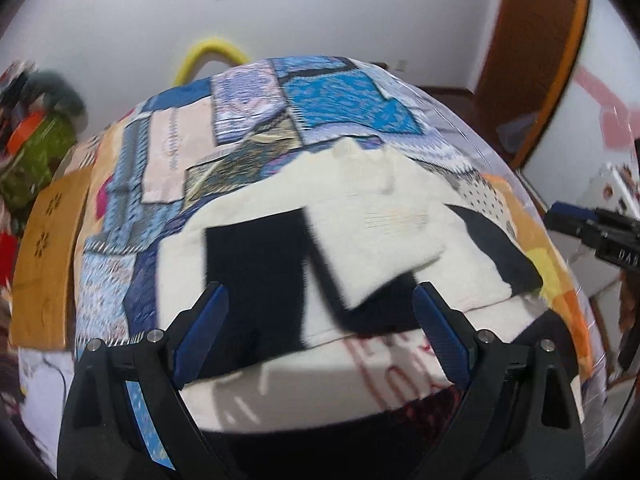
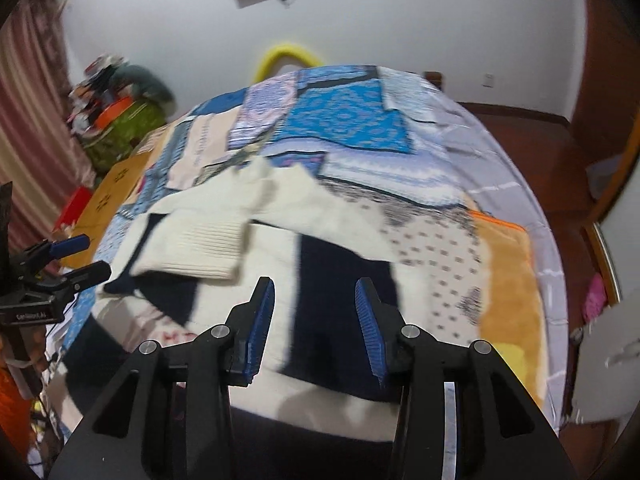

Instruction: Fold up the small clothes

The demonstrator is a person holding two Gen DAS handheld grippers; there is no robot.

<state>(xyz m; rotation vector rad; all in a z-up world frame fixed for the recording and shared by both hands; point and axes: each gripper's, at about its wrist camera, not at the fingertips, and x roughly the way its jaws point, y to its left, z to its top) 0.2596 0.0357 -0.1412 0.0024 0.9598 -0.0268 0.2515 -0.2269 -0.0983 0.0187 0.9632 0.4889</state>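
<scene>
A small cream and black knit sweater (image 1: 280, 256) lies flat on the patchwork bed cover (image 1: 336, 96). One cream sleeve (image 1: 384, 240) is folded across its body. My left gripper (image 1: 320, 300) is open and empty, hovering over the sweater's near hem. In the right wrist view the same sweater (image 2: 320, 240) lies ahead with the folded sleeve (image 2: 200, 244) at left. My right gripper (image 2: 314, 294) is open and empty above the sweater's black panel (image 2: 340, 280). Each gripper shows at the edge of the other's view: the right one (image 1: 592, 228), the left one (image 2: 76, 256).
The bed cover (image 2: 360, 120) fills most of both views. A wooden board (image 1: 44, 248) and a pile of green and orange things (image 1: 36, 144) stand left of the bed. A yellow hoop (image 1: 208, 56) rises behind it. A wooden door (image 1: 532, 60) is at right.
</scene>
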